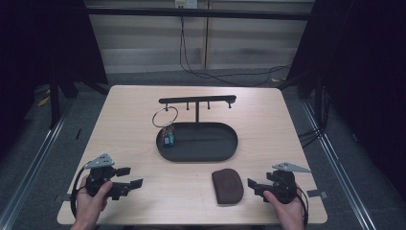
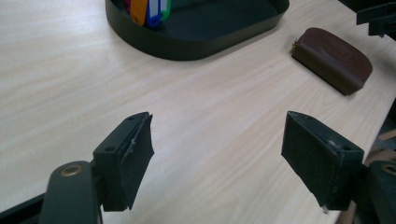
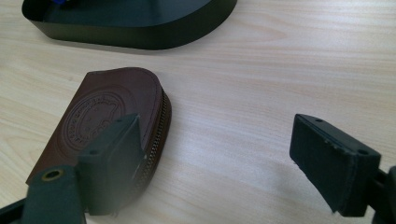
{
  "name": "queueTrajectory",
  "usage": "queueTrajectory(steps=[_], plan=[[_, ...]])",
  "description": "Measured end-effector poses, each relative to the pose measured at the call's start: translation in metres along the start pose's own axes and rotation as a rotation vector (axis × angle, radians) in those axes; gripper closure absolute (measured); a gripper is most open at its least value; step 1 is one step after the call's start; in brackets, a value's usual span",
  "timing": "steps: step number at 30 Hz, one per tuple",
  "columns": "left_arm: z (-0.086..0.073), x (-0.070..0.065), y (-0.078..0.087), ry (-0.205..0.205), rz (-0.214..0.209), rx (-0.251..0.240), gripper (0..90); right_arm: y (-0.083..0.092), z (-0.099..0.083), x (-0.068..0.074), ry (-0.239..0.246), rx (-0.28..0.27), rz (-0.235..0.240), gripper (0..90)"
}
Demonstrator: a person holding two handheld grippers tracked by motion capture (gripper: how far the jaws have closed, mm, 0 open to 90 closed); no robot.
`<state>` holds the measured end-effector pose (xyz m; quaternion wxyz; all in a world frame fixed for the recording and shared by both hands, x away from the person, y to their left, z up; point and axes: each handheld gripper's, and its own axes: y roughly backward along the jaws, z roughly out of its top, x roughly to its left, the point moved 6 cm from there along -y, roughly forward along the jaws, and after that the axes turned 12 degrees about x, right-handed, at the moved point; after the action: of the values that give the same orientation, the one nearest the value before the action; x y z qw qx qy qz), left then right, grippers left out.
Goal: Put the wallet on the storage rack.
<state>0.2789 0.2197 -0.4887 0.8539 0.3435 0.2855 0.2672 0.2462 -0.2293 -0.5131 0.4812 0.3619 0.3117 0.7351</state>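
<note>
Wooden surface (image 1: 134,124), nothing started: both claws idle, jaws wide and empty.
Left claw (image 1: 125,181), right claw (image 1: 257,185) at near edge; brown pouch (image 1: 227,185) untouched, keys (image 1: 167,136) hanging over tray (image 1: 225,143).

One tray (image 1: 225,152), one brown pouch (image 1: 227,185), one key ring (image 1: 165,116) — three coloured tags (image 2: 147,9).

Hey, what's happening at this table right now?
A person holds a hand-held gripper in each hand near the table's front edge, and neither grips anything. The left hand-held gripper and right hand-held gripper are both open. A brown zipped leather pouch lies flat beside the right one. Farther back, a key ring with coloured tags hangs from a black hook stand over its oval tray.
</note>
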Motion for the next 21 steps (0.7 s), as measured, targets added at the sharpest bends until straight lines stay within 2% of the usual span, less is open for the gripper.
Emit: queueTrajectory(steps=[2,3,4,5,6,9,11,13,15,17,21], plan=[[-0.006,-0.003,0.002,0.010,-0.004,0.010,24.0,0.001,0.000,0.001,0.002,-0.003,-0.005,17.4],[-0.010,-0.004,0.003,0.021,0.010,-0.013,24.0,0.001,0.000,0.002,0.001,-0.001,-0.005,17.4],[-0.015,-0.006,0.003,0.021,-0.004,0.017,24.1,0.001,0.001,0.003,0.006,-0.003,-0.010,17.7],[-0.017,-0.008,0.003,0.007,-0.020,0.035,24.7,0.000,0.000,0.003,0.006,0.007,-0.026,17.9],[-0.018,-0.010,0.003,0.006,-0.024,0.031,24.8,-0.001,0.000,0.003,0.011,0.015,-0.033,17.9],[-0.023,-0.014,0.001,0.003,-0.019,0.035,23.8,-0.003,0.002,0.008,0.032,0.034,-0.030,17.9],[-0.027,-0.017,0.000,-0.010,-0.041,0.045,23.6,-0.001,0.004,0.013,0.058,0.035,-0.033,19.6],[-0.027,-0.018,-0.001,-0.007,-0.040,0.037,23.6,0.002,0.007,0.018,0.062,0.028,-0.008,21.6],[-0.026,-0.018,-0.001,-0.021,-0.045,0.036,23.6,0.004,0.010,0.022,0.055,0.032,0.020,23.0],[-0.026,-0.019,0.000,-0.018,-0.047,0.029,23.6,0.008,0.014,0.026,0.022,0.022,0.013,24.6],[-0.028,-0.023,0.000,-0.029,-0.052,0.037,23.6,0.006,0.020,0.037,0.018,0.062,0.037,25.2]])
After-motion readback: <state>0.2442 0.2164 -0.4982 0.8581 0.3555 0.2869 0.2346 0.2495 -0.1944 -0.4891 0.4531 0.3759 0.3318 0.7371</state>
